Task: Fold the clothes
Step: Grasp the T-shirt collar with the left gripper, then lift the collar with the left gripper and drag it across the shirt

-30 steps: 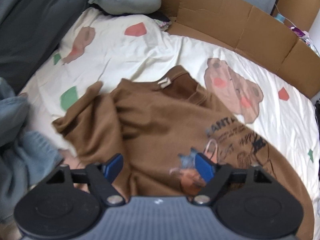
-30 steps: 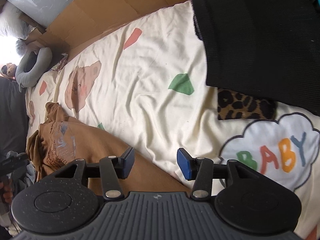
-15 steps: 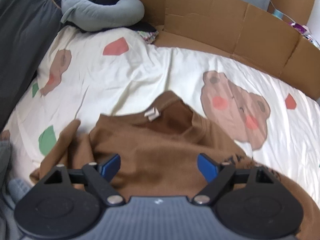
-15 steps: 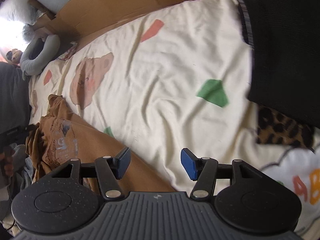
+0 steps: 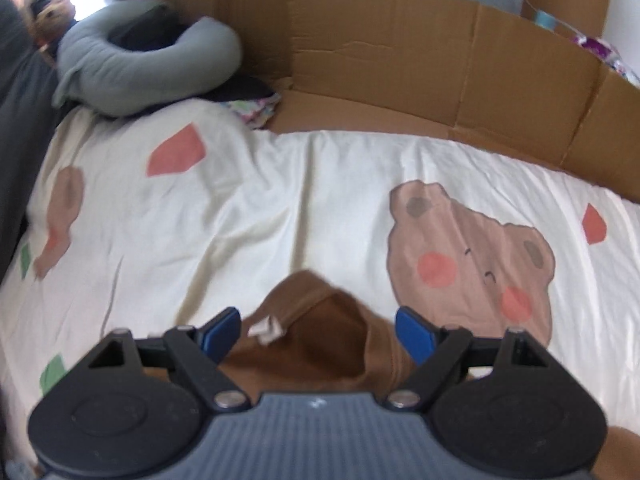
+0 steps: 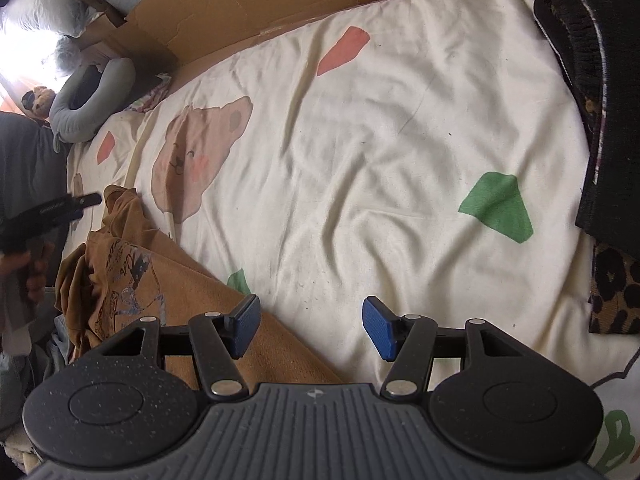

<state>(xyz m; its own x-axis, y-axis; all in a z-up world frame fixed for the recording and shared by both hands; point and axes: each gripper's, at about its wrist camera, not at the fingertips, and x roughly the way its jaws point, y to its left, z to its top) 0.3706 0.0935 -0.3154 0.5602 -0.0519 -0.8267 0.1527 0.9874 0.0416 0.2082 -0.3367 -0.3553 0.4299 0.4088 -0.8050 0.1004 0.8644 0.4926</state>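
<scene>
Left gripper (image 5: 318, 330) hangs over the collar of the brown shirt (image 6: 192, 280), jaws wide, gripping nothing. Shirt lies rumpled on the bedsheet (image 6: 380, 140); soft, light, likely to sag, so take collar or hem. Right gripper (image 6: 310, 326), jaws wide, hovers at its hem.
</scene>
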